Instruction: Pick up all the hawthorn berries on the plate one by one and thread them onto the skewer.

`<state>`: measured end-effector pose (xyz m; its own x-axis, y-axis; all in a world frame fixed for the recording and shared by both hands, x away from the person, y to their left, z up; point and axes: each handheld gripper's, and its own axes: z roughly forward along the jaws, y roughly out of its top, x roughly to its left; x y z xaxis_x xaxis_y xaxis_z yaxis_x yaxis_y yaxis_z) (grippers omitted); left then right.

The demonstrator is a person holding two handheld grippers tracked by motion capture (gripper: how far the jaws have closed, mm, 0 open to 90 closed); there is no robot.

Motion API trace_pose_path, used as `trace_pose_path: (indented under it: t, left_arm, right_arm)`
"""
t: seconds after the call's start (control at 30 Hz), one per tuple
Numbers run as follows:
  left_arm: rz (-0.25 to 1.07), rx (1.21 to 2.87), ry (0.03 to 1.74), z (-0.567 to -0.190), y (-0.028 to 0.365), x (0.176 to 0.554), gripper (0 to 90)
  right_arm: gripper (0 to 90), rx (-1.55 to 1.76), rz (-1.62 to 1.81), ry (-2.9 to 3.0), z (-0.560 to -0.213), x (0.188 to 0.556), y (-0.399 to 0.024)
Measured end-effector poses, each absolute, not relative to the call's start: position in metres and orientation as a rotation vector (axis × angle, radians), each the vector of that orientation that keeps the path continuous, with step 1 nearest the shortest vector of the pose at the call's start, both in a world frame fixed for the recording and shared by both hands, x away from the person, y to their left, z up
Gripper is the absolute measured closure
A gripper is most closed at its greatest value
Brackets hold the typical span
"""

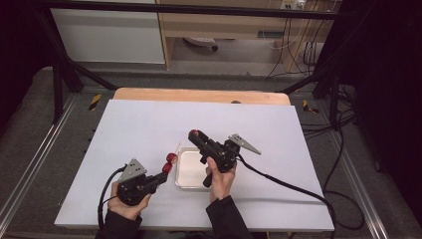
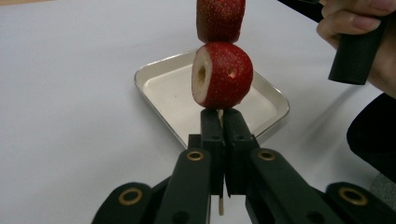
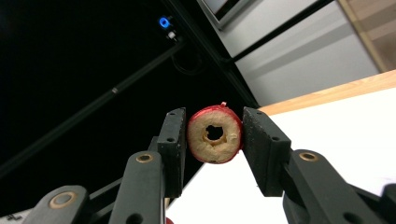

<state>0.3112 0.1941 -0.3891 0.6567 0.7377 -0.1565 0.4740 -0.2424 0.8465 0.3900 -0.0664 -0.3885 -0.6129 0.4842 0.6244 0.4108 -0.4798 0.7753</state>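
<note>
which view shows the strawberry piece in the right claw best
The right gripper view: the strawberry slice sits close up between the right claw, its hollow cut face visible. The high view shows a small red speck.

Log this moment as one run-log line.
left tongs: shut on skewer with two strawberry pieces | right tongs: shut on cored strawberry slice, raised | metal tray: empty, on white table

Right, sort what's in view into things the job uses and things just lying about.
In use: thin wooden skewer with two red strawberry pieces, hollow red strawberry slice, shallow square metal tray.
Lying about: white table sheet, black cables on the floor.
</note>
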Motion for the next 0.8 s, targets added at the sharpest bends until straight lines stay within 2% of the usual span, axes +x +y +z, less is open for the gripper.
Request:
trace_pose_path:
  t: [0.8]
  left_arm:
    - [0.305,1.866,0.938,-0.389,0.179,0.309,88.2]
  right_arm:
    - [61.6,1.342,2.448,1.486,-0.394,0.383,-0.063]
